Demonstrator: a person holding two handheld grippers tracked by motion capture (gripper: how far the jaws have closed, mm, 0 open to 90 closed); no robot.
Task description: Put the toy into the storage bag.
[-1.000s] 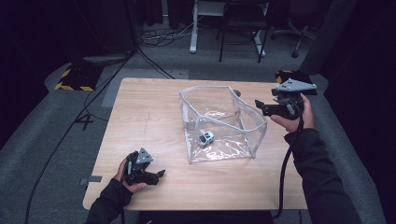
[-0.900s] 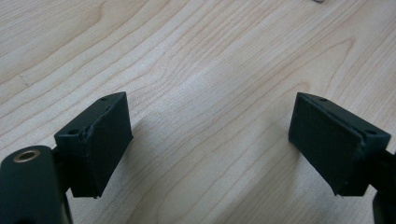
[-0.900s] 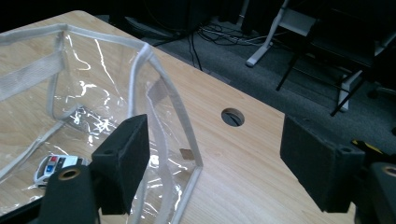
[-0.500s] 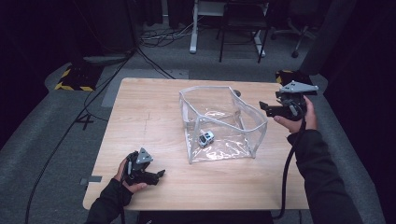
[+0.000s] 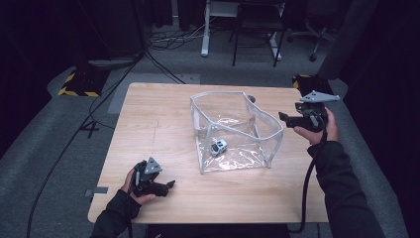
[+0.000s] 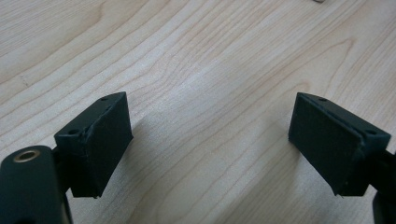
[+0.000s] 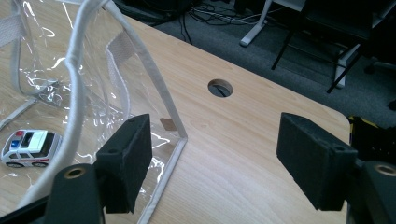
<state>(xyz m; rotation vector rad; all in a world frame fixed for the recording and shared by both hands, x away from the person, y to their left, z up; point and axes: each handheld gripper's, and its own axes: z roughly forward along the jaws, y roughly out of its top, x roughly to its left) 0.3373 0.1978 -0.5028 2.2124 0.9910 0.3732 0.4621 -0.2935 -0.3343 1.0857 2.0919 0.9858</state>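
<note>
Apparently nothing is in hand yet: a toy car (image 5: 218, 147) lies inside the clear bag (image 5: 262, 134) mid-desk (image 5: 158, 119). Right tongs (image 5: 287, 118) hang agape beside the bag's rim; left tongs (image 5: 166, 186), also agape, rest well apart from it. Next move likely means seizing that rim.

A clear bag (image 5: 236, 130) is standing open on the desk (image 5: 163, 124), holding a toy car (image 5: 218, 147). The left claw (image 5: 166, 186) is resting near the front edge, while the right claw (image 5: 286, 117) is hovering just beside the bag.
</note>
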